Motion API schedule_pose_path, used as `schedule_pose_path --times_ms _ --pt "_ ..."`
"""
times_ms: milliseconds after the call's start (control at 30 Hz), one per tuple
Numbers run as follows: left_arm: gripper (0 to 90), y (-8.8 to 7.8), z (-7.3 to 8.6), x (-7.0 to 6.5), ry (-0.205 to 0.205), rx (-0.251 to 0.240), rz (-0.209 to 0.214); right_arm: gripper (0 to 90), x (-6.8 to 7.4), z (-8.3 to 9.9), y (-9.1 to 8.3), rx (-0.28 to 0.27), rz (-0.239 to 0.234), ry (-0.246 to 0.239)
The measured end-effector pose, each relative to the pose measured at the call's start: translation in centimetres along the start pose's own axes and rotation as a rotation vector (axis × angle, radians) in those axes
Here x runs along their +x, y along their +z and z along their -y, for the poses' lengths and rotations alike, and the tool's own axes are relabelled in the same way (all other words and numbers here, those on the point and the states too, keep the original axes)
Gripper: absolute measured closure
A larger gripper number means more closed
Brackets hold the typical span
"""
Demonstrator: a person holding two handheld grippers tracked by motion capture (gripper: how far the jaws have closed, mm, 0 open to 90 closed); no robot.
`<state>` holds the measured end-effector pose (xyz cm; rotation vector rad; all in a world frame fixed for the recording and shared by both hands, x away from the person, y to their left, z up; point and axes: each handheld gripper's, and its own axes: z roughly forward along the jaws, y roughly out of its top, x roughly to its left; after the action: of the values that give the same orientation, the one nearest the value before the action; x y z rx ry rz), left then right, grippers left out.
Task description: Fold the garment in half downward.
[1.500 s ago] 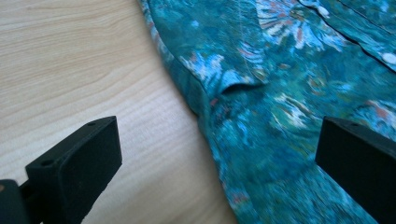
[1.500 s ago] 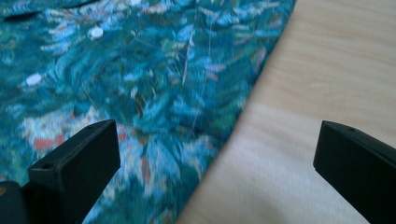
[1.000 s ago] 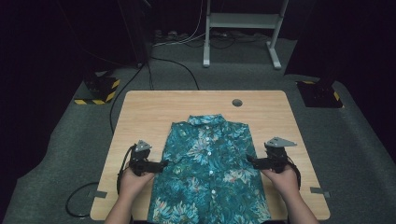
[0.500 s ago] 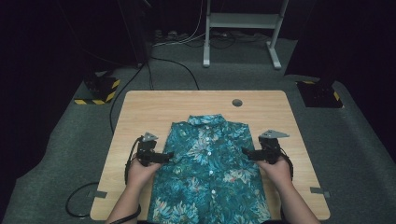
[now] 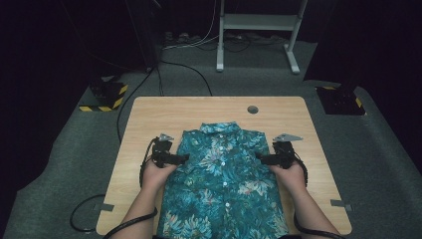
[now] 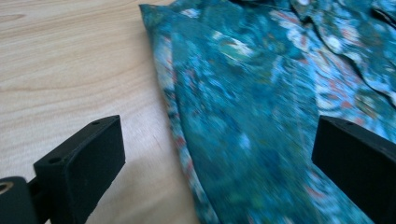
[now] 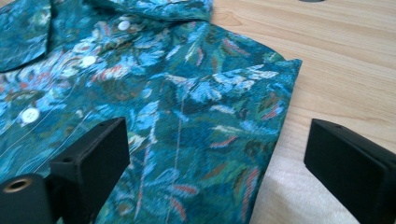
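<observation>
Two grippers [image 5: 180, 158] [image 5: 263, 159], one shirt [image 5: 224, 189]

Wooden table [image 5: 149, 119], white stand [image 5: 259, 22]

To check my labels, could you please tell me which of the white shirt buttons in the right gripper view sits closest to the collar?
The topmost button, just below the collar; the other two lie lower and further left on the shirt.

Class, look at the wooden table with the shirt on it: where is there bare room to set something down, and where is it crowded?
Free: the far strip of the light wooden table beyond the teal floral button-up shirt, around the small round grey grommet, plus narrow margins along both side edges. Crowded: the middle and near edge, where the shirt, left claw and right claw sit.
</observation>
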<state>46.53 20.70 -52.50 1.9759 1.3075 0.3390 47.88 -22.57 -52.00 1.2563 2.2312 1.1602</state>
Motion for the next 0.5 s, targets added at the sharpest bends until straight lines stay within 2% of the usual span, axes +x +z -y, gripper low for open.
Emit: schedule_pose_path --times_ms 233,300,400,500 --pt "3.5 1.9 -1.1 1.1 -0.022 0.026 -0.013 10.8 -1.5 -1.0 1.4 0.024 0.032 0.022" --pt "3.7 2.3 -1.3 1.1 -0.014 0.020 -0.012 11.4 -1.9 -1.2 1.9 0.038 0.024 0.041" --pt "4.1 2.9 -1.9 1.1 -0.005 0.015 -0.007 12.6 -2.1 -1.5 2.7 0.058 0.027 0.026" --pt "4.0 3.5 -2.5 0.9 0.006 0.024 -0.010 12.6 -2.4 -1.6 3.3 0.067 0.031 0.039"
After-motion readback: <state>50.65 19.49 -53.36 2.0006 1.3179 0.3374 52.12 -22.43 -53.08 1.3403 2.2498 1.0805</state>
